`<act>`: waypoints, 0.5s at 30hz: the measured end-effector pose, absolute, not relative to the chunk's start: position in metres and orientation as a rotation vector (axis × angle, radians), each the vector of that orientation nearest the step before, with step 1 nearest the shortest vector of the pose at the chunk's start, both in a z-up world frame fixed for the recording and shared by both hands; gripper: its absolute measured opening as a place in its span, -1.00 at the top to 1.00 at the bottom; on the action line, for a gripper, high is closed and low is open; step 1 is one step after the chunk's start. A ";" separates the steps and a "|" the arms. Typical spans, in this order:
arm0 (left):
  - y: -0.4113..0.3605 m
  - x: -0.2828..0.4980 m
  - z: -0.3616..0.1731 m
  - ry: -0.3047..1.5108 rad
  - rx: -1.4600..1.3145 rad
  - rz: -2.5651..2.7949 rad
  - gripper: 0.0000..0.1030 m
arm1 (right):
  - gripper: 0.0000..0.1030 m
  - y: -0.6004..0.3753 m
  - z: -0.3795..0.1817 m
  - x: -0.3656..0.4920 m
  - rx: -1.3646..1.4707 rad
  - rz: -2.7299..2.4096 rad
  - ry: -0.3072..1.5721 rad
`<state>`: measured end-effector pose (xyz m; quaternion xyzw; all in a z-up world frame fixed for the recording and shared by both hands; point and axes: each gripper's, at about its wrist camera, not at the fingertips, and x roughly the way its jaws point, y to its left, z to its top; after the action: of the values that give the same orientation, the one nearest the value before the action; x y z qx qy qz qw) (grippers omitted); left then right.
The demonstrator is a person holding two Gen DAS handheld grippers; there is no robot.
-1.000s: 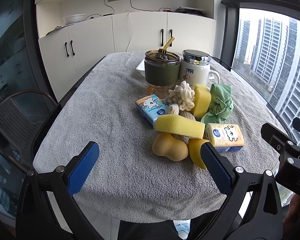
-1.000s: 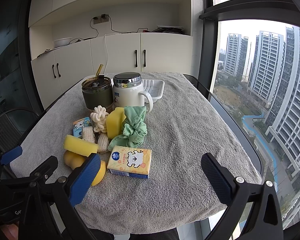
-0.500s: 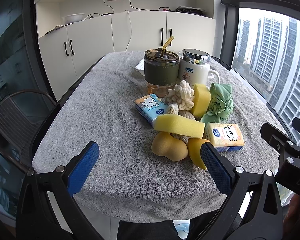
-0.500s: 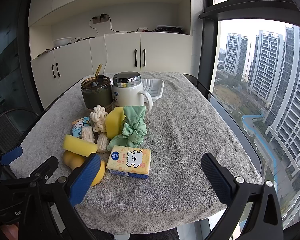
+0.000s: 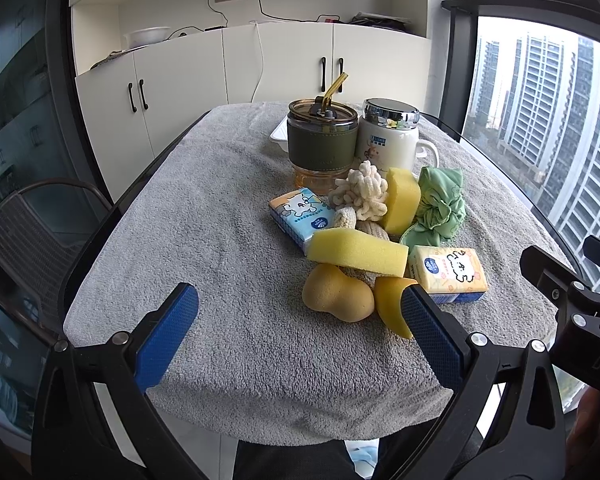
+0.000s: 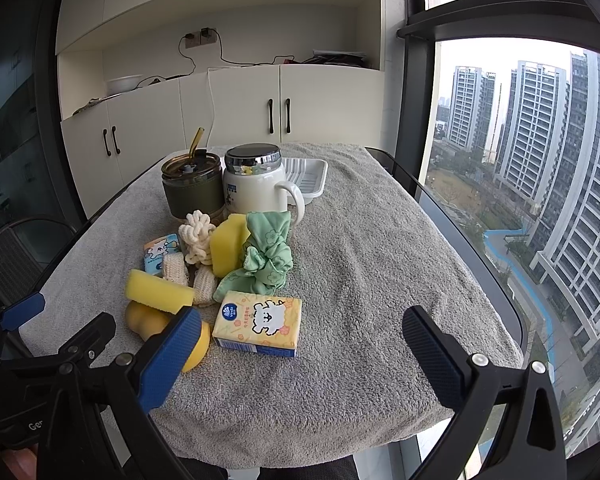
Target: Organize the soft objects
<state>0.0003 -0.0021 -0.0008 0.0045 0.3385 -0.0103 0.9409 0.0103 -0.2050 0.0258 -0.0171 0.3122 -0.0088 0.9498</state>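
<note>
nothing has shifted since the earlier frames: both grippers hang at the near edge of the grey towel-covered table (image 5: 204, 208) as before, and the pile lies undisturbed.

left gripper (image 5: 298, 322): jaws spread wide, holding nothing, blue pads clear of the cloth. right gripper (image 6: 300, 348): jaws equally wide apart, nothing between them.

soft objects are heaped right of centre. nearest the edge, a tan gourd-shaped sponge (image 5: 336, 294) lies beside a curved yellow sponge piece (image 5: 390, 304). a yellow sponge block (image 5: 356, 250) rests across the top of the gourd sponge. a yellow tissue pack (image 6: 258, 322) lies flat just right of these. a blue tissue pack (image 5: 302, 214) sits on the left of the heap, beside beige knitted pieces (image 6: 198, 280). farther back, a cream chenille bundle (image 5: 360, 196), an upright yellow sponge (image 5: 400, 200) and a knotted green cloth (image 6: 266, 258) touch one another.

behind the heap stand a green-sleeved tumbler (image 5: 322, 144) with a straw and a white lidded mug (image 6: 256, 186), with a white tray (image 6: 306, 174) at the far side.
</note>
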 end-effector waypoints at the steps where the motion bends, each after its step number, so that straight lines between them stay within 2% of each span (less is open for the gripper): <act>1: -0.002 0.000 -0.001 0.691 0.010 -0.021 -1.00 | -1.00 -0.205 0.026 0.010 -0.035 -0.018 0.635; 15: -0.002 0.000 0.000 0.691 0.010 -0.021 -1.00 | -1.00 -0.204 0.027 0.012 -0.034 -0.018 0.636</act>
<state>-0.0005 -0.0023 -0.0003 0.0050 0.3389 -0.0102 0.9408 0.0123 -0.2035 0.0270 -0.0166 0.3128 -0.0087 0.9496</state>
